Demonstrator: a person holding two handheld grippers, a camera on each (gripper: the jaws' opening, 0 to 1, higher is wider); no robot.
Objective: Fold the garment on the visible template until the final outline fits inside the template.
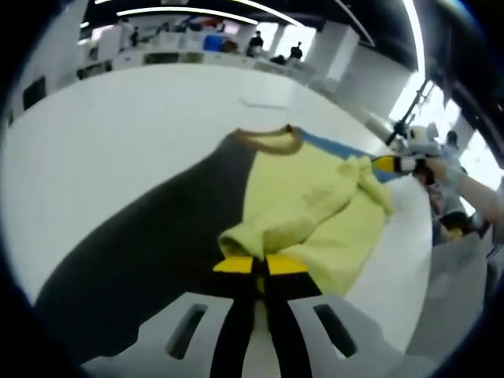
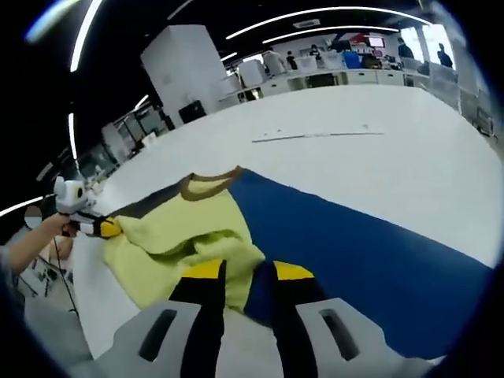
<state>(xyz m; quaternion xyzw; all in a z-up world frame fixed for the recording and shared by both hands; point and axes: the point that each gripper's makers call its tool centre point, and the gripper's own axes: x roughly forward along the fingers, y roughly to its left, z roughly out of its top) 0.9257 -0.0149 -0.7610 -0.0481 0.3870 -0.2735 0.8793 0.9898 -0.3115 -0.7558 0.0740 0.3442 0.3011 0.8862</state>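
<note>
On the white table [image 1: 118,150] a yellow shirt [image 1: 315,205] with a brown collar [image 1: 272,140] lies partly folded across a dark template [image 1: 142,260], which looks black in the left gripper view and blue [image 2: 370,244] in the right gripper view. At the bottom of the left gripper view, the left gripper [image 1: 253,264] has its yellow-tipped jaws pressed nearly together on a bunched corner of the shirt, which sits right at the tips. Toward the right edge of that view, the right gripper [image 1: 394,164] pinches the far side of the shirt, held by a person's hand [image 1: 447,169]. Seen from the right gripper view, the right gripper [image 2: 246,272] has its jaws closed on a fold of the shirt [image 2: 181,236], with yellow cloth caught between the tips, and the collar [image 2: 206,184] lies just beyond. At the left of that view the left gripper [image 2: 106,227] grips the shirt's other end, a hand [image 2: 55,228] behind it. The shirt is gathered and rumpled between the two grippers, lying half over the template and half over bare table. A thin pale strip [image 2: 315,136] lies farther off on the table, and desks and people stand in the background.
</note>
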